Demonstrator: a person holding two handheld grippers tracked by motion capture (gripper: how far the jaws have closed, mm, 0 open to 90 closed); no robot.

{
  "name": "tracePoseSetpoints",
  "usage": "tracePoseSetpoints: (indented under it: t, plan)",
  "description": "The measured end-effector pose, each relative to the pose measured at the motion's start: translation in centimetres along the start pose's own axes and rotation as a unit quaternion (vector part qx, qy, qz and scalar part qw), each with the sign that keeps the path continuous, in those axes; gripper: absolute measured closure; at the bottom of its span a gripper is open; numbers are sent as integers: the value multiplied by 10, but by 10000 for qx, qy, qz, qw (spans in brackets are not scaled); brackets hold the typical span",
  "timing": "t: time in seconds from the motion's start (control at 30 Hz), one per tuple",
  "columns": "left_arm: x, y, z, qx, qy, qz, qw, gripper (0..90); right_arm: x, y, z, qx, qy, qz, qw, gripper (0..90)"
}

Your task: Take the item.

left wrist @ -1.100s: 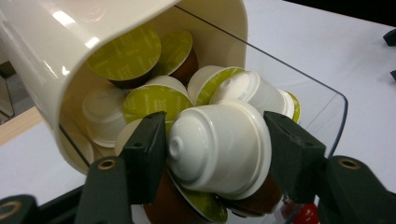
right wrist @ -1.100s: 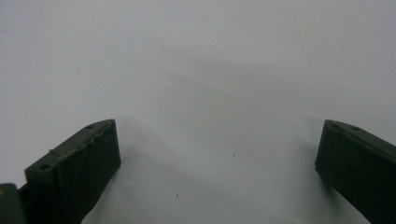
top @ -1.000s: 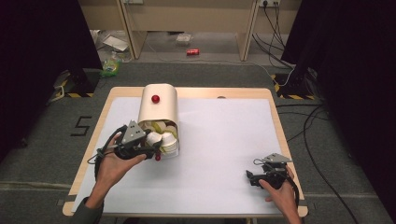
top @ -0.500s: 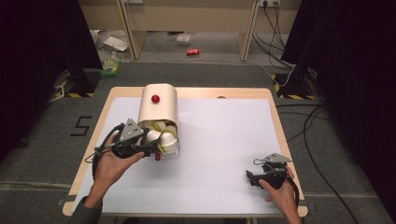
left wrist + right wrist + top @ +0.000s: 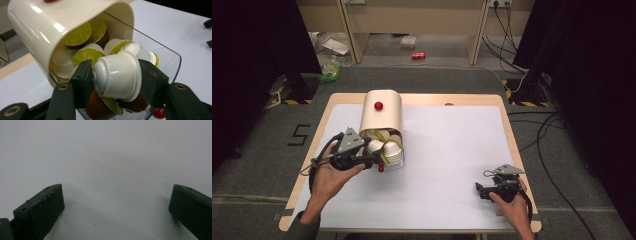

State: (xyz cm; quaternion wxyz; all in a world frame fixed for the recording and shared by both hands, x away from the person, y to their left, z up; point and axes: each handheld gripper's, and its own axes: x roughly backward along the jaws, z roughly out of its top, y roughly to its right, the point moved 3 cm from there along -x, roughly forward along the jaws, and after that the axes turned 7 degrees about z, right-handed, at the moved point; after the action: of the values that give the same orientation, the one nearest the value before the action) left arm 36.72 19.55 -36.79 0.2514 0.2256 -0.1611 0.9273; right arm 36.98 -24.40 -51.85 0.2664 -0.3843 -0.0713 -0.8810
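A cream container [image 5: 382, 114] with a red knob [image 5: 378, 105] lies on its side at the table's left, its mouth spilling coffee capsules into a clear tray [image 5: 172, 60]. The capsules are white, brown and green-lidded [image 5: 86, 55]. My left gripper [image 5: 373, 158] reaches into the mouth from the left. In the left gripper view it [image 5: 115, 75] is shut on a white capsule [image 5: 117, 75], with both pads pressed on the capsule's sides. My right gripper [image 5: 482, 190] rests near the front right corner of the white table cover [image 5: 447, 150]. Its jaws [image 5: 117, 202] stand open over bare cover.
A small red ball [image 5: 381, 168] sits at the tray's front edge, just under the left gripper. The wooden table edge [image 5: 512, 135] frames the white cover. Cables, a red can [image 5: 418, 55] and litter lie on the floor beyond the table.
The left gripper has shifted slightly left at the container's mouth with the white capsule between its jaws. The right hand has kept still.
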Motion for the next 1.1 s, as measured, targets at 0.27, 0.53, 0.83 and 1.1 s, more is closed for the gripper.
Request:
tracePoseSetpoints:
  t: [0.27, 0.53, 0.83, 1.1]
  plan:
    - [10, -1, 5, -57, 105, -162, 9998, 468, 0, 0, 0, 10, -1, 7, 10000, 4]
    - [21, -2, 8, -80, 152, -287, 9994, 468, 0, 0, 0, 9, 1, 7, 10000, 4]
    - [38, -15, 8, -18, 183, -255, 9995, 468, 0, 0, 0, 10, 0, 6, 10000, 4]
    - [53, -31, 2, 232, 242, -200, 9992, 469, 0, 0, 0, 11, 0, 5, 10000, 4]
